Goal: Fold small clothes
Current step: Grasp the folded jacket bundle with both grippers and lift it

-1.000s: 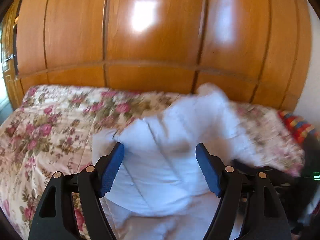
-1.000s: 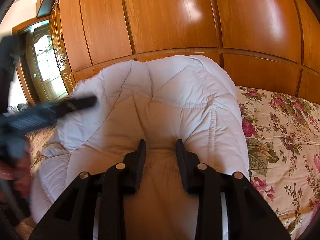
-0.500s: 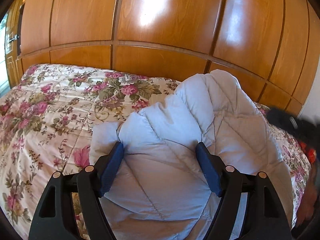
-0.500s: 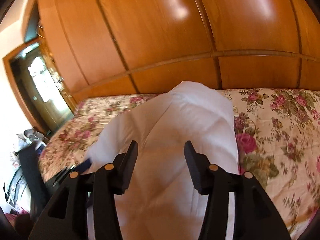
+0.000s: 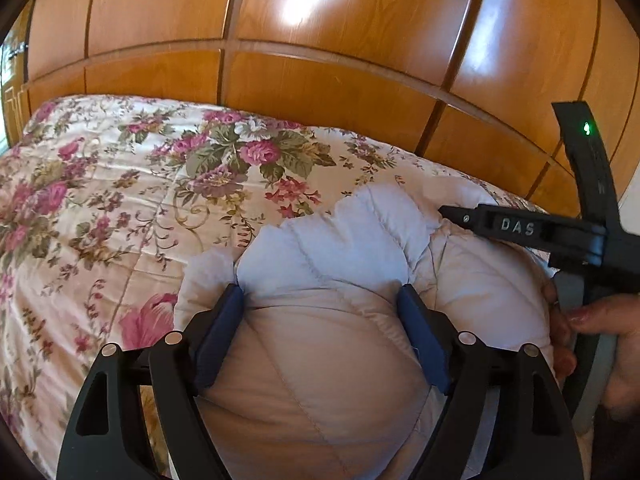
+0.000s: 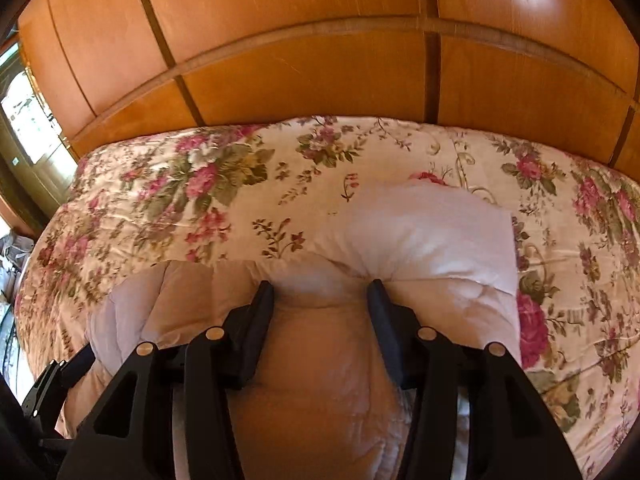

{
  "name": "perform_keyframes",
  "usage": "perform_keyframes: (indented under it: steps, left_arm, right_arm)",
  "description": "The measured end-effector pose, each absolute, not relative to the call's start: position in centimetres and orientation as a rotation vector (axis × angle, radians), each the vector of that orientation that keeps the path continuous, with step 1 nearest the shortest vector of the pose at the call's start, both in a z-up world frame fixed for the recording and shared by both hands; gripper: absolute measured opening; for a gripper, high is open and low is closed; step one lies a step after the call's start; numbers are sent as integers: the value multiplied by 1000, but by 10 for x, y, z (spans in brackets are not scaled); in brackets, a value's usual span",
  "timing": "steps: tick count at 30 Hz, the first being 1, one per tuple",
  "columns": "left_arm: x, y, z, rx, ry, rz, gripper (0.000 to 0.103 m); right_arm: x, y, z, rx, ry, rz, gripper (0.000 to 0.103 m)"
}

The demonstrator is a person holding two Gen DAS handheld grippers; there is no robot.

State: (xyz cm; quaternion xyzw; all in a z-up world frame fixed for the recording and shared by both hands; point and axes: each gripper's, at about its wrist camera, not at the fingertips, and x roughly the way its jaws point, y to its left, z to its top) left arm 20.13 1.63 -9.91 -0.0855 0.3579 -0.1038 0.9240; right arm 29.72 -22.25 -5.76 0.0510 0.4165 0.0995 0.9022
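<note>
A white padded jacket (image 5: 352, 232) lies bunched on the floral bed cover (image 5: 100, 200). My left gripper (image 5: 320, 292) has a thick fold of it between its blue pads (image 5: 224, 320). The pads still press into the padding while the jaws are opening. In the right wrist view the jacket (image 6: 432, 236) spreads to the right, and my right gripper (image 6: 320, 287) pinches a bulge of it, with creases running to both pad tips. The right gripper's black frame (image 5: 520, 228) and the hand (image 5: 600, 320) holding it show at the right edge of the left wrist view.
A glossy wooden wardrobe (image 5: 320, 40) stands right behind the bed. The bed cover (image 6: 180, 200) stretches left and right of the jacket. A bright doorway (image 6: 24, 120) is at the far left. Part of the left gripper's frame (image 6: 52, 376) shows at the lower left.
The jacket, held up in front of the wardrobe a second ago, has come down onto the bed. Both grippers dropped with it, and the right jaws stand wider than before.
</note>
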Motion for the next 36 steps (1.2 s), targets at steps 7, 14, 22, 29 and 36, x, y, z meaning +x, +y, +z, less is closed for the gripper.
perform_keyframes:
  steps: [7,14,22,29,36]
  left_arm:
    - [206,15,-106,-182,732,-214,79]
    - [175,24,-92,-188,670,-252,81]
    - [134,62,-84,-369,677,-217,87]
    - [107,79,-104,-500,760,-243,87]
    - [77,81,-109,-516,798,-312,66]
  right_arm:
    - [301,-224,-64,110,828,215,50]
    - [246,-237,-28,175,707,325,74]
    - [164,-281,-22,343,689,331,82]
    - [117,-303,-42,430,727,285,86]
    - [86,-314,-59,466,787,291,88]
